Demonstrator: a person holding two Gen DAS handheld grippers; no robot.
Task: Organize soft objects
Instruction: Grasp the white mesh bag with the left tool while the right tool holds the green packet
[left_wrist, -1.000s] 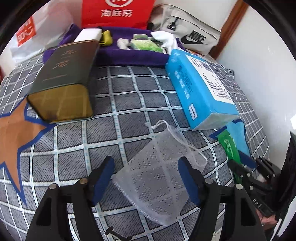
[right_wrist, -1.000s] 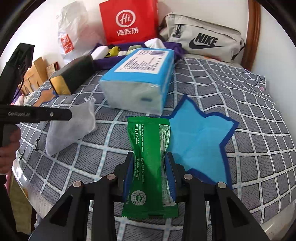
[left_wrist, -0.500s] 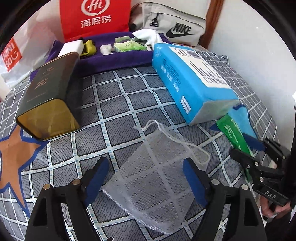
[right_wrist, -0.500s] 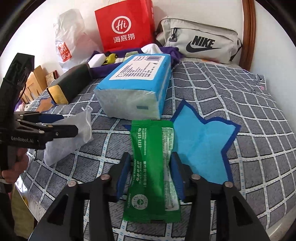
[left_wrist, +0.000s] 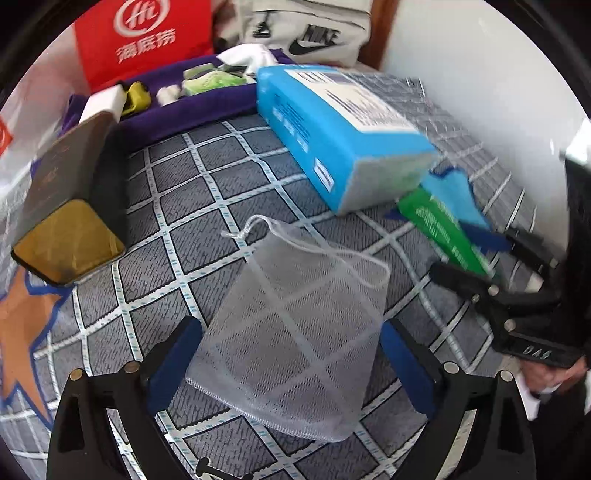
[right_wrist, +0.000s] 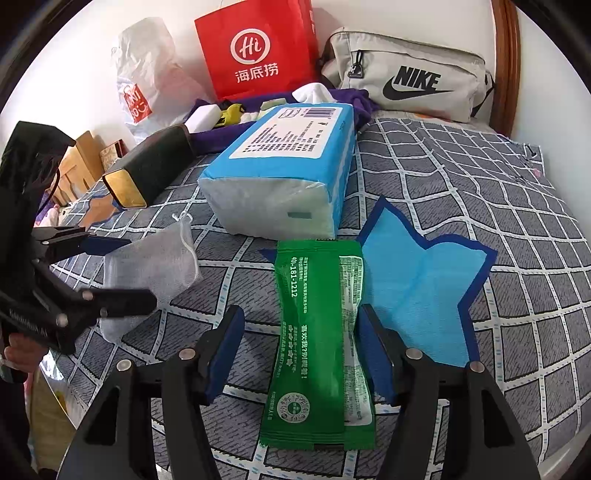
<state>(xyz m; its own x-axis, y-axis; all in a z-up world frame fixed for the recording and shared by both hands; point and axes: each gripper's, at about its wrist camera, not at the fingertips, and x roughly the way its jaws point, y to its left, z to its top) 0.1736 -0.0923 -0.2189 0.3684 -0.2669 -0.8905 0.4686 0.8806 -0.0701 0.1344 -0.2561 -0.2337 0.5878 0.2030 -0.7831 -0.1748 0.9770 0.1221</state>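
Note:
A white mesh drawstring pouch (left_wrist: 295, 325) lies flat on the checked cover, between the wide-apart fingers of my left gripper (left_wrist: 291, 354); neither pad touches it. The pouch also shows in the right wrist view (right_wrist: 147, 266). A green wet-wipe packet (right_wrist: 317, 339) lies lengthwise between the fingers of my right gripper (right_wrist: 299, 347), which stands open with gaps on both sides. The packet also shows in the left wrist view (left_wrist: 439, 229). A blue pack of tissues (right_wrist: 284, 173) lies just beyond the packet.
A dark green tin with a gold end (left_wrist: 62, 206) lies at left. A purple tray (left_wrist: 192, 103) with small items, a red paper bag (right_wrist: 258, 48) and a grey Nike bag (right_wrist: 410, 74) stand at the back. A blue star patch (right_wrist: 417, 280) lies right of the packet.
My right gripper has opened and let go of the green packet, which rests on the cover. My left gripper stays open around the pouch and has shifted slightly.

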